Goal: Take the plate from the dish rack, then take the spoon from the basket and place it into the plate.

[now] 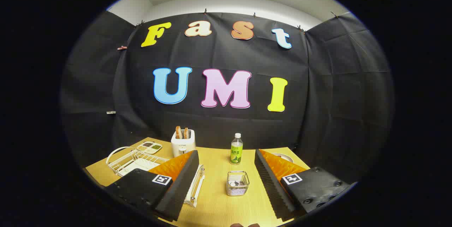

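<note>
We see the tongs [226, 181] spread wide above the table [215, 205], gripping nothing. The wire basket [237, 183] sits between the fingers at twelve o'clock; the dish rack [136, 161] lies at ten o'clock, behind the left finger.

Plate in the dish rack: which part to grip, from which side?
Gripper is open, fingers empty. The plate seems to lie low in the white dish rack, partly behind one finger. Probably pinch its near rim, coming from above, since rack wires fence its sides.
</note>
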Motion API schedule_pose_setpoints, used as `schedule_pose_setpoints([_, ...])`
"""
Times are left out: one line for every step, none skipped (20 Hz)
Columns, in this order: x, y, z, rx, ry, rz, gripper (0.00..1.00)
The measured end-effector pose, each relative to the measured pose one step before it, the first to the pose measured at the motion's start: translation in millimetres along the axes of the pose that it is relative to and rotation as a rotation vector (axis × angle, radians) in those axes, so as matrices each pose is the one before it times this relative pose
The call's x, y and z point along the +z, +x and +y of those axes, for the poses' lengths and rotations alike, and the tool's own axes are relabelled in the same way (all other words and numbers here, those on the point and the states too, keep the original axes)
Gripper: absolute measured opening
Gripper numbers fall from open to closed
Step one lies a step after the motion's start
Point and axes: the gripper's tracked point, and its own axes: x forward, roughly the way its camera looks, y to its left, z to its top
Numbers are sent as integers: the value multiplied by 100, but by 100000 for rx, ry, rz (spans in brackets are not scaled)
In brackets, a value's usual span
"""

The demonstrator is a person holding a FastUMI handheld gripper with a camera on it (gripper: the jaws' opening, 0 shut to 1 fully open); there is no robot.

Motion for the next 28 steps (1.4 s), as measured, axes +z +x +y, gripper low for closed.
schedule_pose_setpoints([-166,72,36,38,-409,366,97])
schedule_pose_setpoints([-176,-25,119,282,-127,438,97])
schedule_pose_setpoints([-132,31,100,106,77,474,97])
schedule_pose_setpoints([-112,26,105,70,386,555,97])
schedule_pose_setpoints([-101,-13,103,130,545,383,97])
schedule_pose_setpoints([-46,46,47,-65,605,291,97])
schedule_pose_setpoints([-60,151,44,-167,469,281,97])
schedule_pose_setpoints([-69,77,-154,-581,189,348,97])
schedule_pose_setpoints([-181,57,-355,-1807,-501,787,97])
schedule_pose_setpoints([-27,87,-482,-1881,-542,-83,97])
schedule_pose_setpoints([5,166,205,-66,-26,158,97])
schedule_pose_setpoints([-73,153,217,314,282,438,97])
schedule_pose_setpoints([-104,186,110,99,137,354,97])
schedule_pose_setpoints([-15,167,22,24,191,272,97])
schedule_pose_setpoints([-58,144,-5,107,490,181,97])
schedule_pose_setpoints([-97,99,129,147,698,475,97])
schedule_pose_setpoints([-75,177,49,-220,228,374,97])
schedule_pose_setpoints([-219,75,-185,-932,-870,979,97])
schedule_pose_setpoints([-198,273,-146,-886,-1398,742,97])
schedule_pose_setpoints([-95,219,136,146,-1016,393,97])
schedule_pose_setpoints([116,133,360,810,-401,187,97])
schedule_pose_setpoints([122,207,286,969,-237,80,97])
schedule_pose_setpoints([230,291,341,910,-222,-212,97])
schedule_pose_setpoints([170,485,327,743,214,781,97])
schedule_pose_setpoints([-194,567,567,1368,782,1711,97])
schedule_pose_setpoints([-28,532,762,1776,1647,2605,97])
schedule_pose_setpoints([-100,775,748,1967,2103,2572,97])
schedule_pose_setpoints([67,802,694,1505,1911,2048,98])
